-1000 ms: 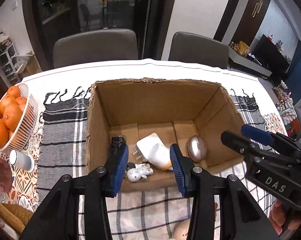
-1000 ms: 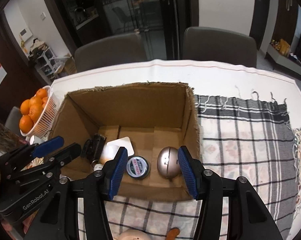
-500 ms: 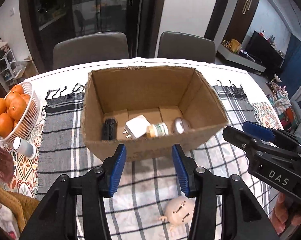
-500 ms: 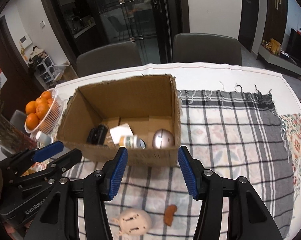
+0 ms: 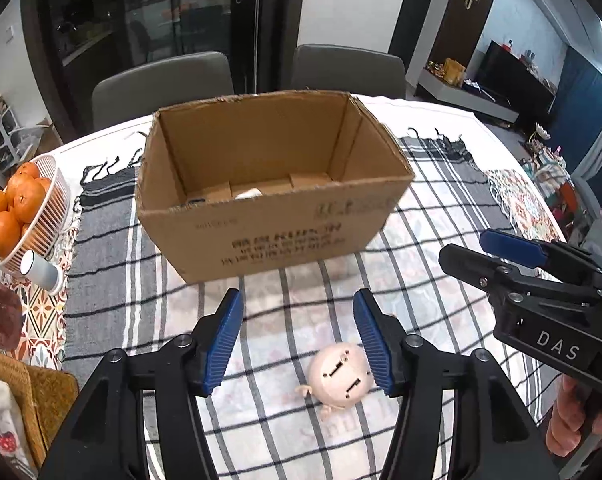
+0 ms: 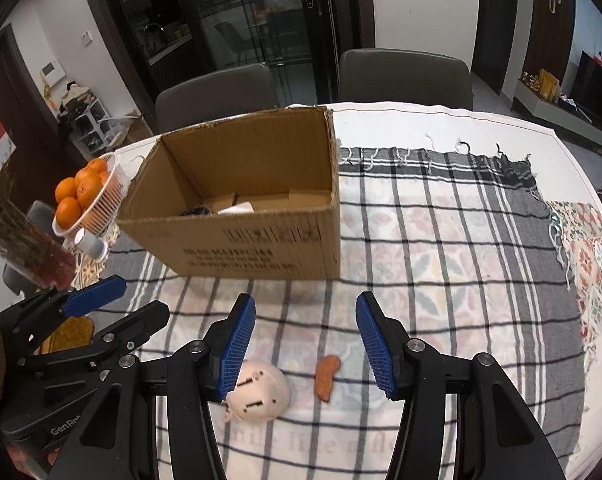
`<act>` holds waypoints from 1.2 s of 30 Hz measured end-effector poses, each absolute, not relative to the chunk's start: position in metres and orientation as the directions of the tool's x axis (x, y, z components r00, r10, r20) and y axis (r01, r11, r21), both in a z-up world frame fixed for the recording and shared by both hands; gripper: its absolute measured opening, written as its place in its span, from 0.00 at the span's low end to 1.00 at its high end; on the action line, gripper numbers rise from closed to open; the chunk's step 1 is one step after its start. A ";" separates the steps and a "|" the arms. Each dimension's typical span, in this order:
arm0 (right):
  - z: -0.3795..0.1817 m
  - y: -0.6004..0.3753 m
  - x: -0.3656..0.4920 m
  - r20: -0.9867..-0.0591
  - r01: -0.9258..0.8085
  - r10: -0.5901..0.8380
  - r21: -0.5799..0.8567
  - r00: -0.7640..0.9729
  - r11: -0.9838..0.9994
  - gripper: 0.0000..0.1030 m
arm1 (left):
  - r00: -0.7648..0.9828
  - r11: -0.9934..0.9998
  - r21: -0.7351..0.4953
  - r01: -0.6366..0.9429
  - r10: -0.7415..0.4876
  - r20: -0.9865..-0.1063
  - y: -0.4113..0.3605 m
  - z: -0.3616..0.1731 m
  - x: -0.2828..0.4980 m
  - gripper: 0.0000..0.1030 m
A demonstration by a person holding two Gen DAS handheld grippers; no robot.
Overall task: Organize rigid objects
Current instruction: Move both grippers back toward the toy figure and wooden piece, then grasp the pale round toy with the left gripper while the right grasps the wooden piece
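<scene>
From the left wrist camera we see our left gripper (image 5: 297,340) above the checked cloth (image 5: 113,280), pointing steeply down. Its jaws have just been opening and stand apart with nothing between them. A pale round plug-like toy (image 5: 338,374) lies on the cloth low down, just beside the inner face of the right-hand finger; whether it touches that finger we cannot tell. The cardboard box (image 5: 277,232) stands farther off on the cloth, with only slivers of its contents visible over the near wall. A white basket of oranges (image 5: 21,216) sits at the left table edge, and our right gripper (image 5: 497,256) reaches in from the right.

From the right wrist camera our right gripper (image 6: 305,340) hangs over the same cloth (image 6: 461,248), jaws apart and empty. Below them lie the pale toy (image 6: 261,398), partly behind the left-hand finger, and a small orange piece (image 6: 327,372) just beside it. The box (image 6: 257,240) stands beyond, and our left gripper (image 6: 113,304) shows at the left.
</scene>
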State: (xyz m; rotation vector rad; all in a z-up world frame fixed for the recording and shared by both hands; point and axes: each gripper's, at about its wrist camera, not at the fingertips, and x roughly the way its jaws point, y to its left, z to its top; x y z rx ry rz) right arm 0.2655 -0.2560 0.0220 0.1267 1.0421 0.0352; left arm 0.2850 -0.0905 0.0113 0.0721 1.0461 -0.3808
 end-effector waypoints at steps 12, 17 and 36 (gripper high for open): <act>-0.004 -0.263 0.247 -0.886 0.025 0.117 0.144 0.448 0.989 0.52 | 0.371 0.921 -0.120 0.370 -0.266 -0.890 -0.105 -0.012 0.267 0.62; -0.026 -0.266 0.244 -0.903 0.026 0.144 0.169 0.405 0.985 0.52 | 0.315 0.916 -0.133 0.378 -0.262 -0.912 -0.111 -0.033 0.263 0.62; -0.094 -0.291 0.248 -0.938 0.081 0.213 0.243 0.272 0.967 0.52 | 0.217 0.912 -0.131 0.389 -0.229 -0.949 -0.141 -0.098 0.259 0.80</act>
